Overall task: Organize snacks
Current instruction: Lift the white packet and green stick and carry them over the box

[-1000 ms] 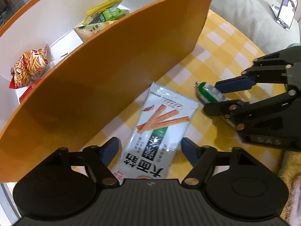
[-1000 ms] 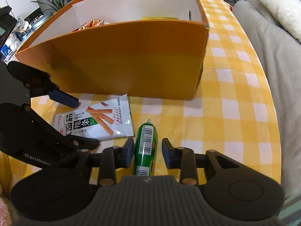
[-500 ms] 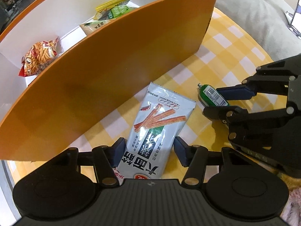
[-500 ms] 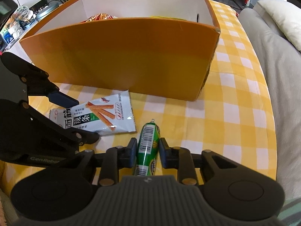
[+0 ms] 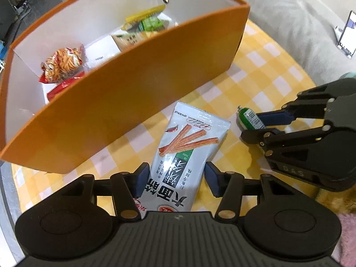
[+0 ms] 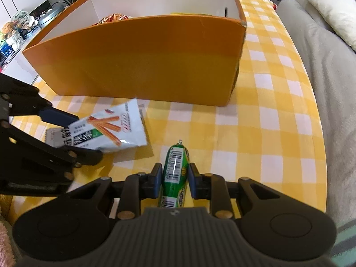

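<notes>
My left gripper [image 5: 176,178] is shut on a white snack packet with orange sticks printed on it [image 5: 187,153] and holds it lifted off the yellow checked cloth; the packet also shows in the right wrist view [image 6: 111,131]. My right gripper [image 6: 174,179] is shut on a green sausage-shaped snack with a barcode [image 6: 174,173], raised above the cloth; it also shows in the left wrist view [image 5: 249,119]. The orange box [image 5: 133,98] stands just beyond both, white inside, with several snack bags in it [image 5: 62,64].
The box's near wall [image 6: 142,60] rises in front of both grippers. A grey sofa [image 6: 329,71] with a cream cushion [image 6: 329,6] runs along the right. A phone on a stand [image 5: 347,35] sits on the sofa. Shelves with clutter [image 6: 15,33] are at far left.
Both grippers closed on their snacks and lifted them off the cloth. The box interior shows more from the left wrist view now.
</notes>
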Available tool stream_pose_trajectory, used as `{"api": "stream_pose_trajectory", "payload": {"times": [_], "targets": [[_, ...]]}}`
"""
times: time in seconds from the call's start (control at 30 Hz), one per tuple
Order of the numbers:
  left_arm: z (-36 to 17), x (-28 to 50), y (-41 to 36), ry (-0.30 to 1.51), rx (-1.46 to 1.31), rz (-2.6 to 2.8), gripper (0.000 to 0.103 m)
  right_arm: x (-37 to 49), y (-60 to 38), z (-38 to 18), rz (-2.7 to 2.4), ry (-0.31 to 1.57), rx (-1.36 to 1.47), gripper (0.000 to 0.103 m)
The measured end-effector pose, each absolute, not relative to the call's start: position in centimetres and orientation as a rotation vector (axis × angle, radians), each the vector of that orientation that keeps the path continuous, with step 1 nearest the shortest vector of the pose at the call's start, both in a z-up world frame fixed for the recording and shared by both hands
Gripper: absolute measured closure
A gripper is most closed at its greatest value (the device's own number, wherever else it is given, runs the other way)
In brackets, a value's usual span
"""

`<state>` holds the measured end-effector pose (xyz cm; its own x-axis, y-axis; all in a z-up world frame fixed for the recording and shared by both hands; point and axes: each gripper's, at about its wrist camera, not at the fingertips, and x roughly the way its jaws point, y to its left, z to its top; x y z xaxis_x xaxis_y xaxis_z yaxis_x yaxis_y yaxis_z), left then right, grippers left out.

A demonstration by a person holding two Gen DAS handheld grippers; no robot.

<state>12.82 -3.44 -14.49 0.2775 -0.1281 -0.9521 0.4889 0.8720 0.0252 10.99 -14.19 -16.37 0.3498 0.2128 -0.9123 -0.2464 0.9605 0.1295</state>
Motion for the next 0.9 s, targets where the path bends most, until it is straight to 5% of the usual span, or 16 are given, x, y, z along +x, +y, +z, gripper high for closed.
{"api": "stream_pose_trajectory", "payload": {"times": [0.9], "targets": [[-3.9,10.8,-0.1,1.014,0.238,-0.399,0.042,10.5,-12.3,-7.3,0.435,1.039,0.091,0.084]]}}
